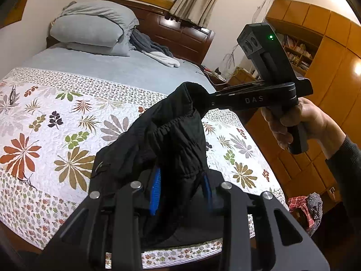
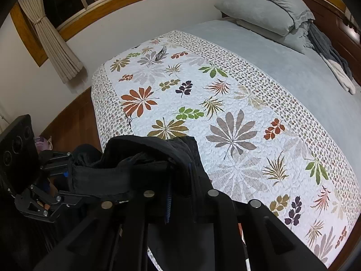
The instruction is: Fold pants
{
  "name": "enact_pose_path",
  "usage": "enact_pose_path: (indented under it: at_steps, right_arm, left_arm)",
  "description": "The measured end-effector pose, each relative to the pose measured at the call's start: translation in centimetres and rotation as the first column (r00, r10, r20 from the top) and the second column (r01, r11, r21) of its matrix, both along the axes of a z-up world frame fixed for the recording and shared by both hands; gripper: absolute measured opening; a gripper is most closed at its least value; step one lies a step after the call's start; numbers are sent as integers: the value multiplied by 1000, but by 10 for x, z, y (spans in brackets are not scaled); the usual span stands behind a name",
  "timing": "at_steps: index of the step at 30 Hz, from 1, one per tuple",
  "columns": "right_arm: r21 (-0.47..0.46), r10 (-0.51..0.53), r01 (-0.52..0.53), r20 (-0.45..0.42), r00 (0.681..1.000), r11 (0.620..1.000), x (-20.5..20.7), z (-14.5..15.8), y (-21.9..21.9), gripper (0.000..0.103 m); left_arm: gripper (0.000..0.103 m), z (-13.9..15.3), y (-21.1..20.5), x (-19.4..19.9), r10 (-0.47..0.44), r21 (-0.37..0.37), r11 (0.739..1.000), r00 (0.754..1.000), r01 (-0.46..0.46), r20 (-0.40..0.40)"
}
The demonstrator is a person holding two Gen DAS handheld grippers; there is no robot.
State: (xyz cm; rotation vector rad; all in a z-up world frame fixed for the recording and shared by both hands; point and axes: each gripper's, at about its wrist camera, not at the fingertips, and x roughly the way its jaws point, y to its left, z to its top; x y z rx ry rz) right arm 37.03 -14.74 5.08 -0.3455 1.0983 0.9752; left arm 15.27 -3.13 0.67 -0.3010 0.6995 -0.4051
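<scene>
Left gripper (image 1: pixel 182 194) sat nearest the lens in the left wrist view, blue pads (image 1: pixel 155 192) pinched onto a bunched edge of the black pants (image 1: pixel 171 140). Pants hung in the air between both tools, above the near edge of the floral quilt (image 1: pixel 52 122), fabric draping down in front of it.

Right gripper (image 1: pixel 208 101) showed only in the left wrist view from outside: at right, fingers clamped on the elastic waistband corner, green light lit on its body, a hand (image 1: pixel 291 124) wrapped round the handle.

In the right wrist view the right gripper (image 2: pixel 180 194) filled the near foreground, jaws closed on dark waistband fabric of the pants (image 2: pixel 144 158). The left gripper (image 2: pixel 65 171) appeared at the near left, also clenched on the waistband, which stretched taut between the two.

Only the left wrist view showed the wooden wardrobe (image 1: pixel 315 52) and a checked cloth (image 1: pixel 304 207) on the floor at right. Only the right wrist view showed the curtain (image 2: pixel 56 45) at the left window. Both showed grey pillows (image 2: pixel 264 6) at the far end of the bed.
</scene>
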Motion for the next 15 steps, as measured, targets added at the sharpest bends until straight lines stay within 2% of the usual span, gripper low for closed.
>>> enact_pose_path:
  at_steps: [7, 15]
  right_arm:
    - [13, 3, -3, -2, 1000, 1000, -1, -5, -13, 13]
    - [38, -7, 8, -17, 1000, 999, 2, -21, -45, 13]
  left_arm:
    - [29, -5, -13, 0, -12, 1, 1000, 1000, 12, -8]
    - [29, -12, -46, 5, -48, 42, 998, 999, 49, -17]
